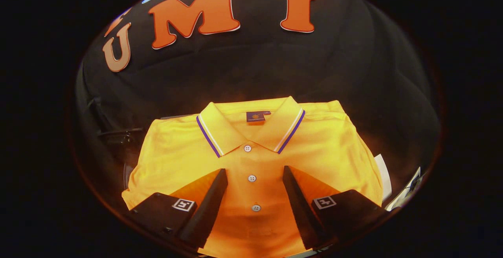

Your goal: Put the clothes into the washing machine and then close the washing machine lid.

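1. As the claw (254, 171) hangs over the folded shirt, its two black fingers (210, 203) stand well apart, with nothing held between them.
2. The yellow polo shirt (334, 148) lies flat and neatly folded directly under and ahead of the claw, collar (220, 126) at the far end and hem end nearest the fingers.
3. The button placket (252, 178) runs straight down the gap between the fingers, so the shirt's long axis lines up with the way the claw points; three white buttons sit on that line, two of them between the fingers and one just beyond the tips.
4. A dark blue label (255, 116) shows inside the neck, past the fingertips.
5. I cannot tell whether the fingertips touch the cloth or hover just above it.
6. What the shirt rests on is hidden beneath it; some pale sheets (383, 175) poke out beside its edge on the right.
7. By my reckoning the job has hardly begun: the shirt is not yet gripped.
8. The next move, I would judge, calls for the claw to drop onto the chest of the shirt and pinch a fold across the placket, since the cloth lies flat and offers no raised edge between the fingers.
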The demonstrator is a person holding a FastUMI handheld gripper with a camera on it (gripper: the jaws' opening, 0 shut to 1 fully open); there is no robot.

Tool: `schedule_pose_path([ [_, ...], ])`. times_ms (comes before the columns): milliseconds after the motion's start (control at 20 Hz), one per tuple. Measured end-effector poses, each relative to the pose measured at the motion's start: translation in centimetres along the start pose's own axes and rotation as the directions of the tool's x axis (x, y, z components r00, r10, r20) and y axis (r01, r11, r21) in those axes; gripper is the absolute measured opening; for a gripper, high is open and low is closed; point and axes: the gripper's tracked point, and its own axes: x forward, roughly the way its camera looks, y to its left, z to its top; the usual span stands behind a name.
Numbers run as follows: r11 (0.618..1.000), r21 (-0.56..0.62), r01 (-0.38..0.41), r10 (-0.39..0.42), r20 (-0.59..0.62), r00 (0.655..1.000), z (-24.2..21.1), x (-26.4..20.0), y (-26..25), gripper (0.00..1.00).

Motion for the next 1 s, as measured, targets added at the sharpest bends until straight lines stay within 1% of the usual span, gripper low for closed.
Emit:
schedule_pose_path([
  [150,1.000,-0.012,-0.003,0.002,-0.043,0.999,-0.1,0.0,0.3,0.87],
  [200,1.000,-0.021,-0.018,0.017,-0.058,0.998,0.0,0.1,0.6,0.84],
  [350,0.999,-0.021,-0.027,0.025,-0.079,0.997,0.1,-0.1,0.6,0.58],
  [450,0.999,-0.004,-0.038,0.037,-0.092,0.995,0.1,-0.1,1.0,0.53],
  [550,0.999,-0.001,-0.049,0.049,-0.101,0.994,0.6,-0.3,0.7,0.29],
  [600,0.998,-0.008,-0.062,0.061,-0.125,0.990,0.3,-0.6,0.8,0.29],
  [700,0.997,0.018,-0.078,0.080,-0.182,0.980,0.2,-0.5,0.7,0.29],
  [750,0.997,0.007,-0.078,0.078,-0.200,0.977,0.7,-0.3,0.1,0.29],
  [850,0.998,-0.007,-0.062,0.060,-0.198,0.978,0.7,-0.1,-0.1,0.14],
  [1000,0.999,-0.003,-0.050,0.049,-0.203,0.978,0.7,-0.2,0.2,0.14],
])
